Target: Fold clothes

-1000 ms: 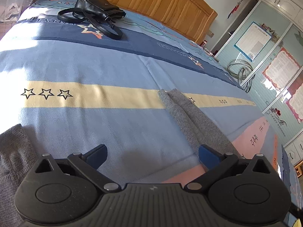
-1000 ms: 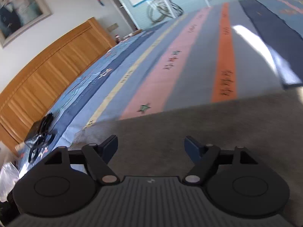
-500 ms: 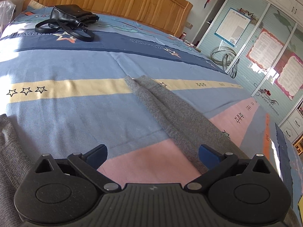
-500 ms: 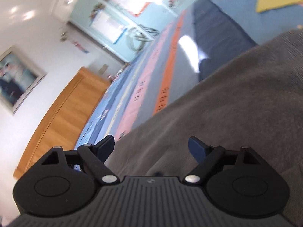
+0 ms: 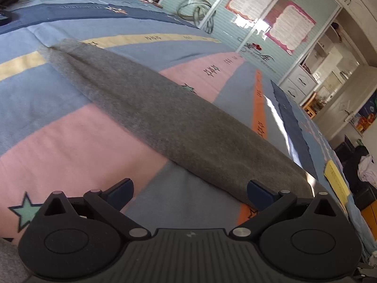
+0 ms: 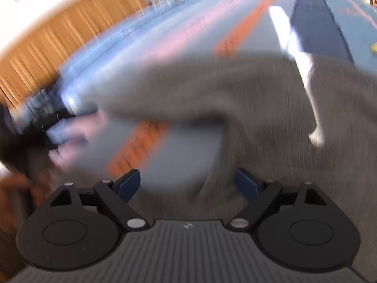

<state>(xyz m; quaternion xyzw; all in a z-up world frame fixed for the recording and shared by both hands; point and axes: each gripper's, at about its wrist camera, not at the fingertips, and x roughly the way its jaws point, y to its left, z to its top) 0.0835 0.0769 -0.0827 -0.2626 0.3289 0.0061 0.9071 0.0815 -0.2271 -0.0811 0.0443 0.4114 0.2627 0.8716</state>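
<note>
A grey knitted garment lies spread on the striped bedspread [image 5: 77,141]. Its long sleeve [image 5: 165,118] runs from the far left down to the near right in the left wrist view. My left gripper [image 5: 189,188] hovers open over the bedspread, its right fingertip close to the sleeve's near end, nothing between the pads. The right wrist view is motion-blurred. There the garment's body [image 6: 294,118] fills the right half. My right gripper [image 6: 188,181] is above its edge with the jaws opening; a fold of grey cloth lies under them, and the pads do not press on it.
A wooden headboard [image 6: 47,47] stands at the far side of the bed. Wardrobe doors with posters [image 5: 271,16] and white drawers [image 5: 299,82] line the wall beyond. A yellow sheet [image 5: 337,181] lies at the bed's right edge. A blurred dark shape [image 6: 30,118] shows at the left.
The left view has swung right along the sleeve, and the black handbag has almost left the picture. The right view has rolled and blurred, now showing the sleeve and bedspread under its jaws.
</note>
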